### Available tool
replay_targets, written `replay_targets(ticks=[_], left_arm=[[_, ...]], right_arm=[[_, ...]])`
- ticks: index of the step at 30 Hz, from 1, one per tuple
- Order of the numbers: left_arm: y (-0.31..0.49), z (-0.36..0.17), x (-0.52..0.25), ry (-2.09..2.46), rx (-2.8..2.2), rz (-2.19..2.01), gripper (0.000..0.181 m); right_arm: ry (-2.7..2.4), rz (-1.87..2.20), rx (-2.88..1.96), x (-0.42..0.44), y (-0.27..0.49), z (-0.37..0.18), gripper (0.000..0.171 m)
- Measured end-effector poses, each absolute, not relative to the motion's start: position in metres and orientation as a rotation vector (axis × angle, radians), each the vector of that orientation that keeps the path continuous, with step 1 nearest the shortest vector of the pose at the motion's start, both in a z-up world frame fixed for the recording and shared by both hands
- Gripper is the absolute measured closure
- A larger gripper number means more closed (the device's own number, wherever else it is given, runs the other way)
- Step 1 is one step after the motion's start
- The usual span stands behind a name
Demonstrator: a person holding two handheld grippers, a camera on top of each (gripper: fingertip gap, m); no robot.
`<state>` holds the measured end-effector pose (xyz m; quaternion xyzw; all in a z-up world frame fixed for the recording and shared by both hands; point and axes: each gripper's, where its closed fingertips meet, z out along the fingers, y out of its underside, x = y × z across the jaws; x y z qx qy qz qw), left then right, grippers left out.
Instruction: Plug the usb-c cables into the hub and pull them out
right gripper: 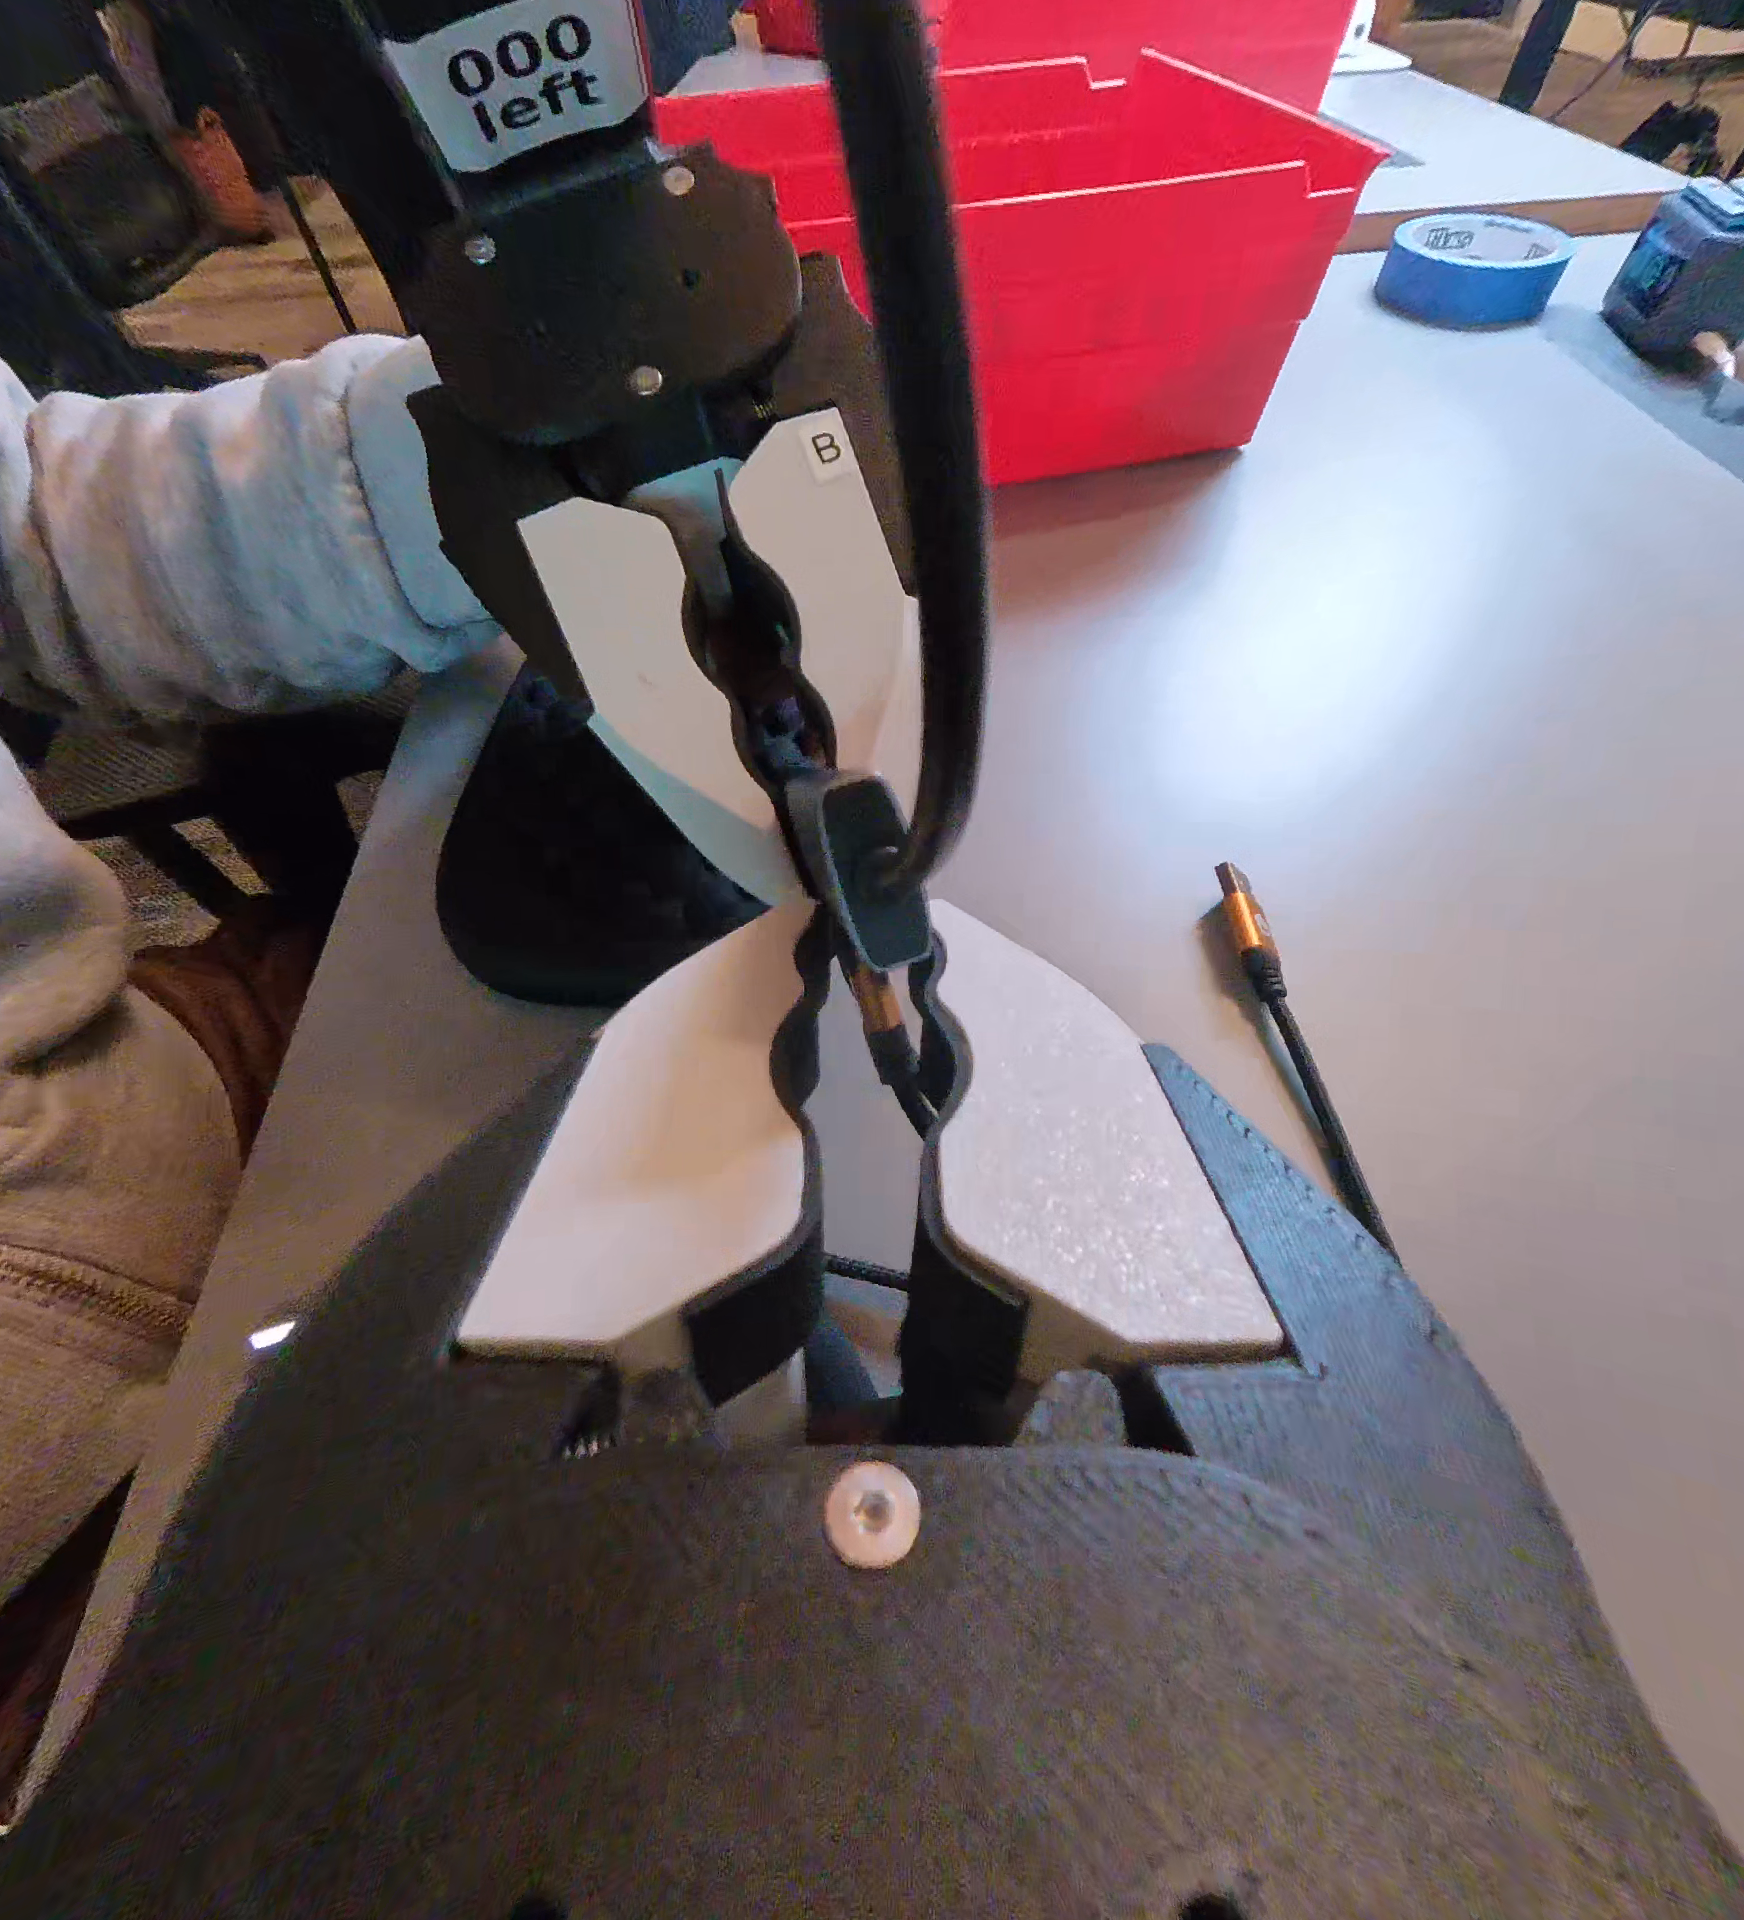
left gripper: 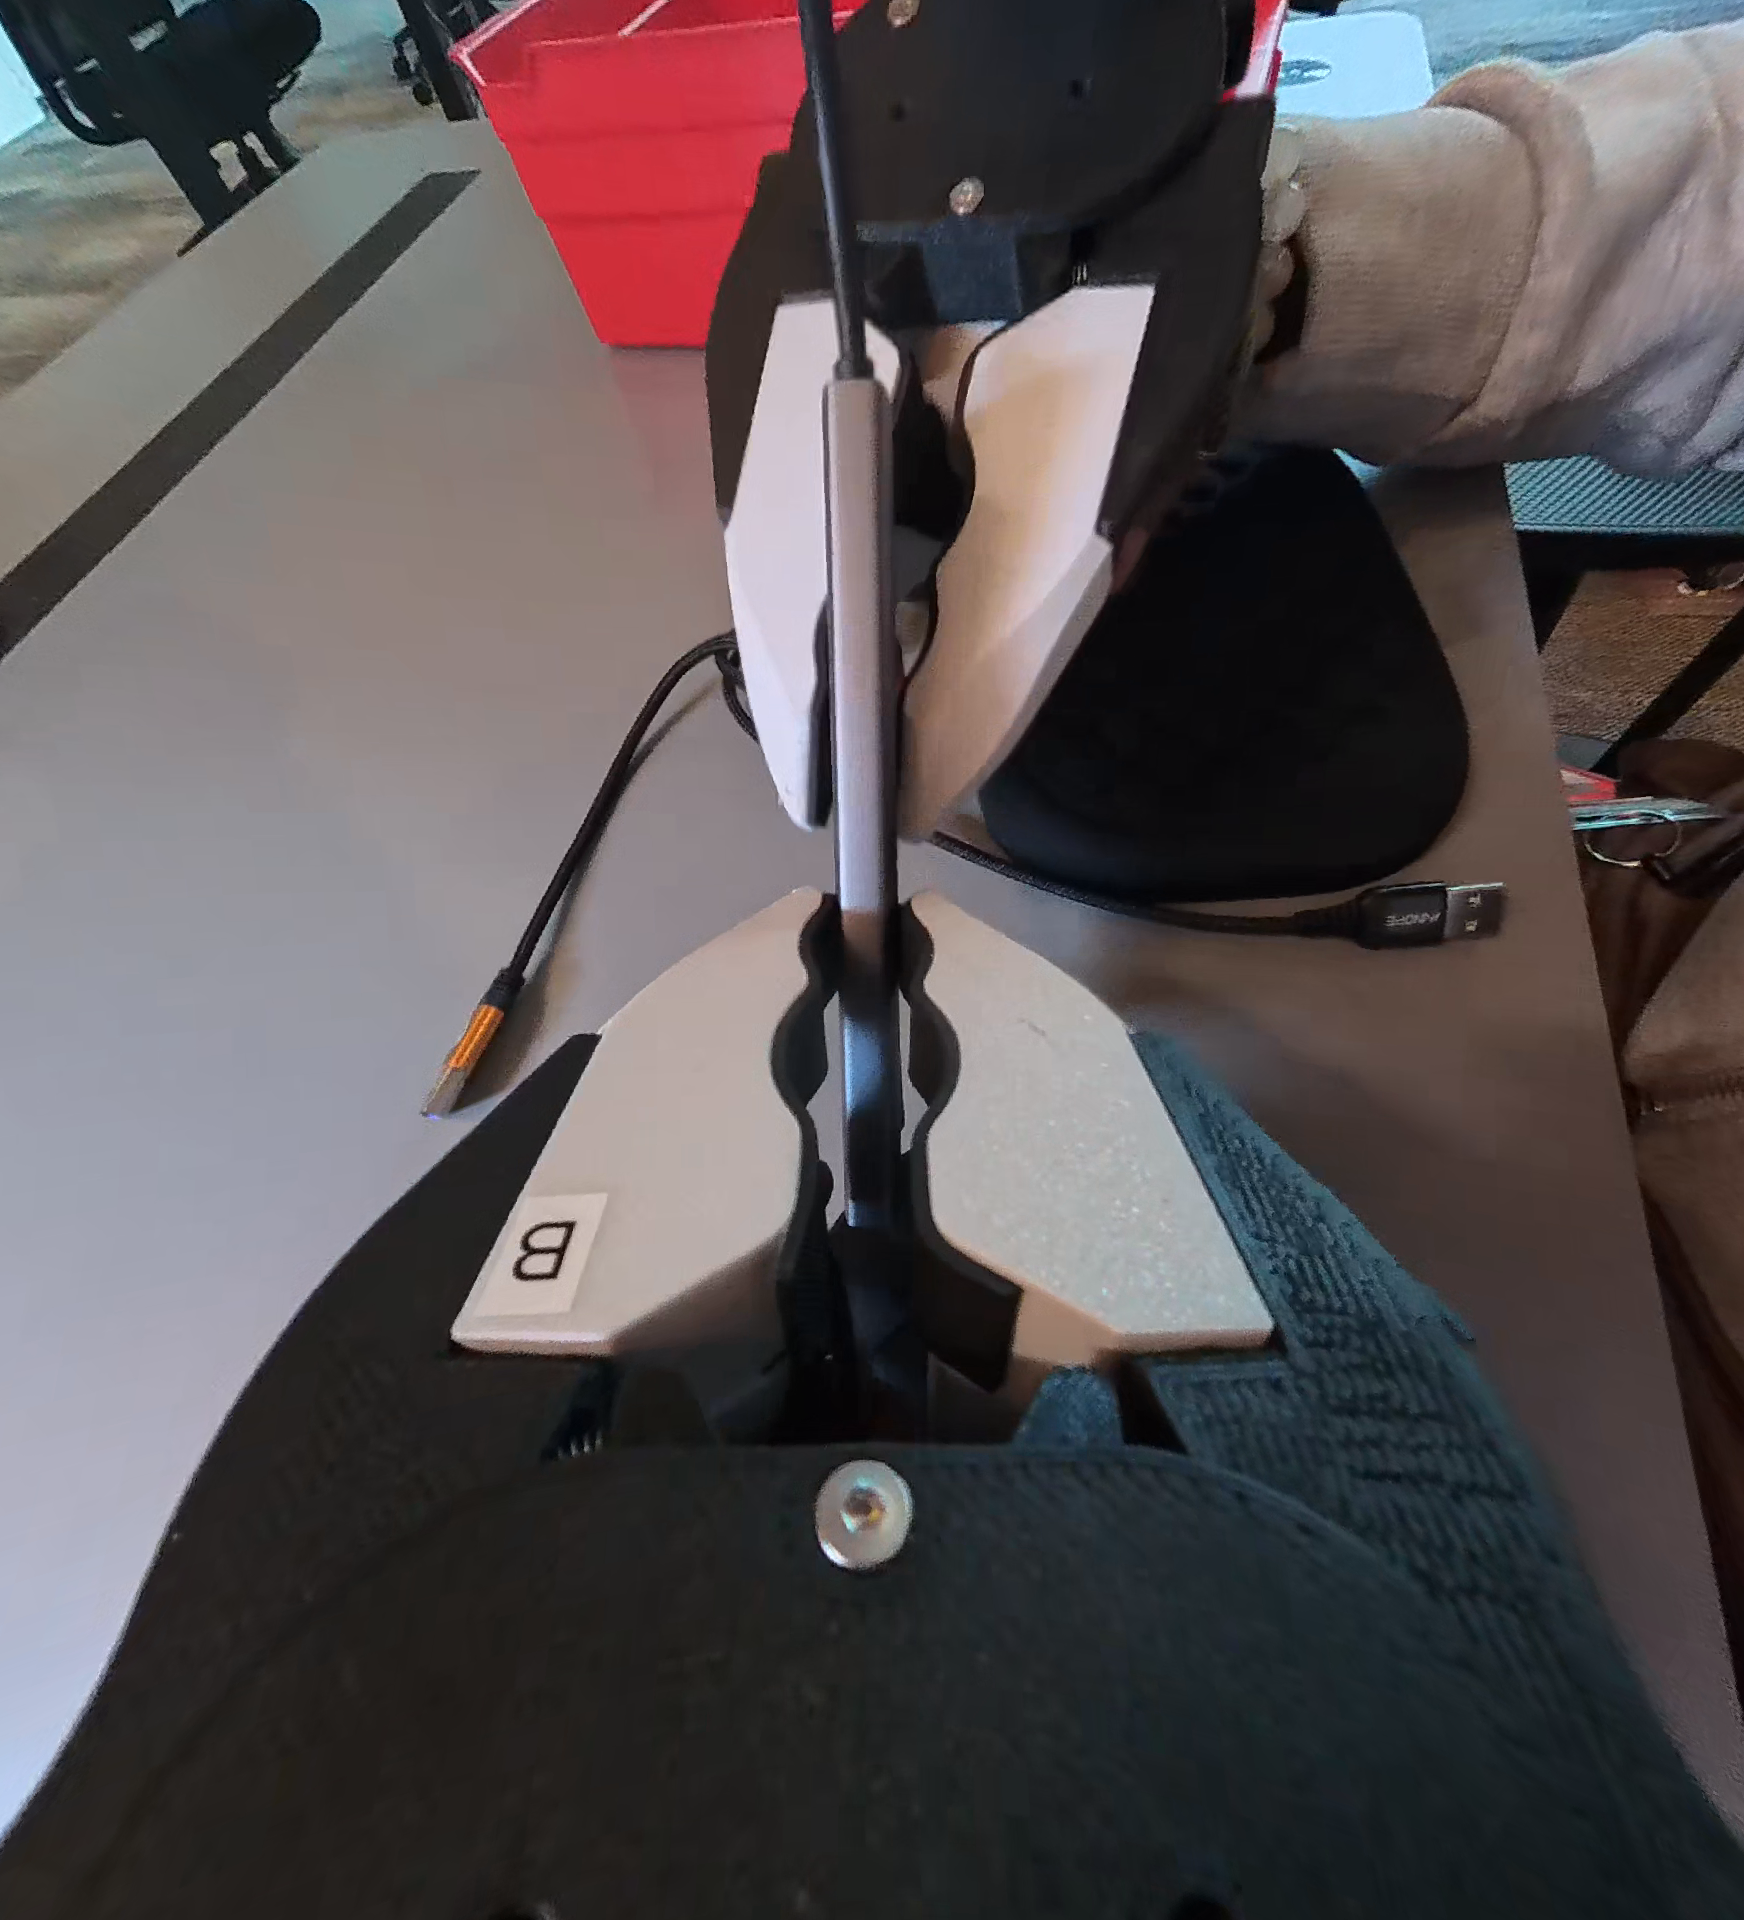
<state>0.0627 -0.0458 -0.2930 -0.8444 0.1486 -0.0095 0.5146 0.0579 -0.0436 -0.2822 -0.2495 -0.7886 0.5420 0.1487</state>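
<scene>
My left gripper (left gripper: pixel 860 914) is clenched on the near end of the slim grey hub (left gripper: pixel 860 665), which stands on its thin edge between the white fingers (left gripper: pixel 702 997). The hub is in the air above the grey table (left gripper: pixel 276 727), and its own black cord (left gripper: pixel 832 208) goes up from the far end. My right gripper (right gripper: pixel 873 971) meets the hub from the opposite side. Its fingers (right gripper: pixel 1044 1049) are closed on an orange-banded cable plug (right gripper: pixel 878 1013), and the tip of this plug touches the dark end of the hub (right gripper: pixel 863 883); I cannot tell how deep it sits in the port. A second cable with an orange plug (left gripper: pixel 478 1039) lies loose on the table, beside my left gripper. A black braided cable with a flat USB plug (left gripper: pixel 1419 909) lies near the table edge, next to a black rounded pad (left gripper: pixel 1263 727). Behind the grippers a red plastic bin (right gripper: pixel 1159 260) stands on the table, and a roll of blue tape (right gripper: pixel 1470 270) is just right of it. A grey sleeve (left gripper: pixel 1522 260) covers my right arm.
</scene>
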Motion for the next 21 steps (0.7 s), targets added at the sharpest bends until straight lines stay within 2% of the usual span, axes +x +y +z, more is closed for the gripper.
replay_targets(ticks=[8, 10, 15, 16, 17, 18, 21], left_arm=[[-0.047, -0.29, 0.066, 0.365, -1.989, -0.025, 0.171], [-0.049, -0.287, 0.067, 0.355, -1.958, -0.056, 0.171], [-0.058, -0.261, 0.065, 0.271, -1.754, -0.226, 0.169], [-0.058, -0.254, 0.063, 0.256, -1.715, -0.224, 0.162], [-0.057, -0.246, 0.061, 0.237, -1.664, -0.202, 0.142], [-0.056, -0.237, 0.058, 0.22, -1.61, -0.168, 0.132], [-0.051, -0.232, 0.062, 0.255, -1.607, -0.096, 0.13]], right_arm=[[-2.348, 1.539, -0.672, 0.065, -0.047, -0.289, 0.151], [-2.349, 1.505, -0.644, 0.063, -0.049, -0.29, 0.162], [-2.33, 1.618, -0.687, 0.063, -0.06, -0.271, 0.165], [-2.341, 1.592, -0.693, 0.062, -0.061, -0.27, 0.165], [-2.356, 1.547, -0.696, 0.06, -0.061, -0.272, 0.165], [-2.37, 1.498, -0.683, 0.059, -0.062, -0.273, 0.165], [-2.4, 1.402, -0.627, 0.059, -0.067, -0.273, 0.165]])
